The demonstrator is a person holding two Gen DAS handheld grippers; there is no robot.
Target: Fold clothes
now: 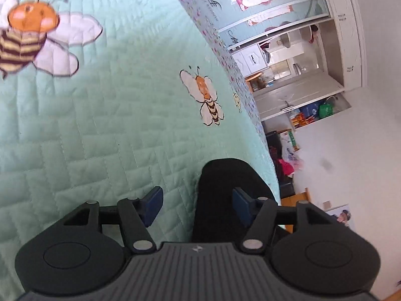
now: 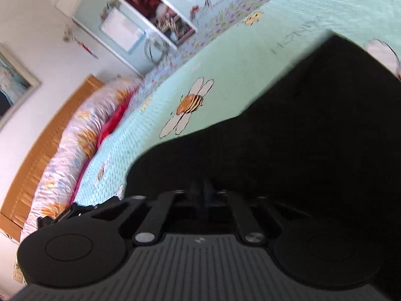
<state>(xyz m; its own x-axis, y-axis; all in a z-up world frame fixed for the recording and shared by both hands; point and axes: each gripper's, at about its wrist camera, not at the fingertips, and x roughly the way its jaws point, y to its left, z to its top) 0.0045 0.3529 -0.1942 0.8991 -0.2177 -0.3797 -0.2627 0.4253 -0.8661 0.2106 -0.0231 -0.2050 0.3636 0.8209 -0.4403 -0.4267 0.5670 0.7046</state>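
Garment: a black cloth [image 2: 300,138] lies spread on the quilt [image 1: 100,125], flat and dark, so its folds and edges are hard to read; in the left wrist view only one rounded end [image 1: 230,188] shows, near the quilt's side edge.
Quilt: mint green, stitched in blocks, printed with bees [image 1: 205,95]; it serves as the folding surface, broad and level enough to take the whole cloth.
Right gripper [image 2: 204,190]: jaws fully together, low over the near edge of the cloth. The fingers vanish against the black fabric, so whether a pinch of cloth sits between the pads cannot be told. Its place at the hem suggests a grab at a corner for a fold.
Left gripper [image 1: 198,207]: jaws stand roughly half open, blue pads [image 1: 153,200] apart, nothing pressed between them. The rounded end of the cloth lies in the gap, nearer the right-hand pad, with bare quilt under the other. It looks lined up to take that end but has no hold yet.
Why two ends: each gripper sits at a different edge of the same cloth, likely so both can lift together and keep the fold straight.
Step judged: gripping stage, fold not yet made.
Surroundings: pillows [image 2: 75,138] and a wooden headboard [image 2: 45,135] lie well apart from the cloth.
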